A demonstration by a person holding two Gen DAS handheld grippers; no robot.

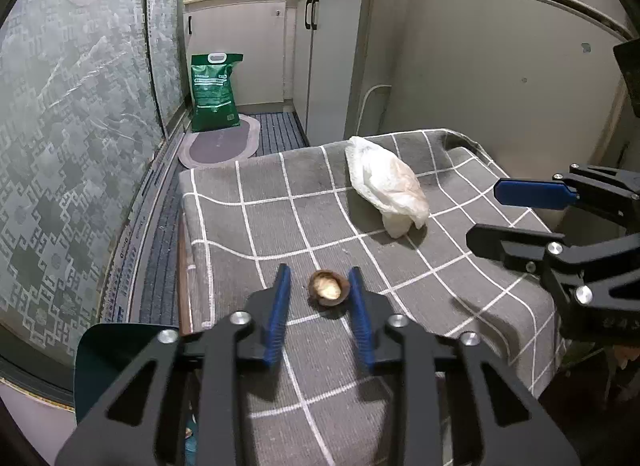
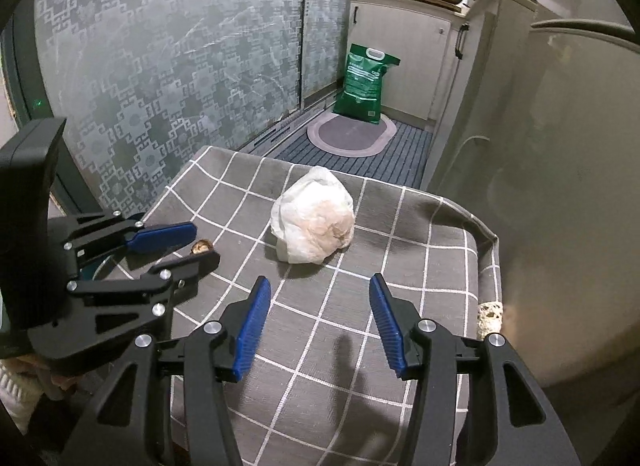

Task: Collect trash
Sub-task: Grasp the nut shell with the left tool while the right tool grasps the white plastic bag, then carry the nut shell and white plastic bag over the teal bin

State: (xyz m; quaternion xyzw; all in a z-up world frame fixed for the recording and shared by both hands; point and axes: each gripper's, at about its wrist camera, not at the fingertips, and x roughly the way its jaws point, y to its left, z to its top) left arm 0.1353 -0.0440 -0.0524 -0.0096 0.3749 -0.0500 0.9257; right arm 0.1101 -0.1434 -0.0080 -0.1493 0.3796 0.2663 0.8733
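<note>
nut shell half (image 1: pixel 329 289) sits between the left gripper (image 1: pixel 319 288) pads, jaws open and not touching it yet. close slowly and keep level, since the shell is small, hard and likely to squirt out. brown rim, pale inside, hollow up. crumpled white tissue wad (image 1: pixel 386 185) lies beyond the shell on the checked bench cloth (image 1: pixel 248 234). right gripper (image 2: pixel 320 306) is open, near the wad.
</note>
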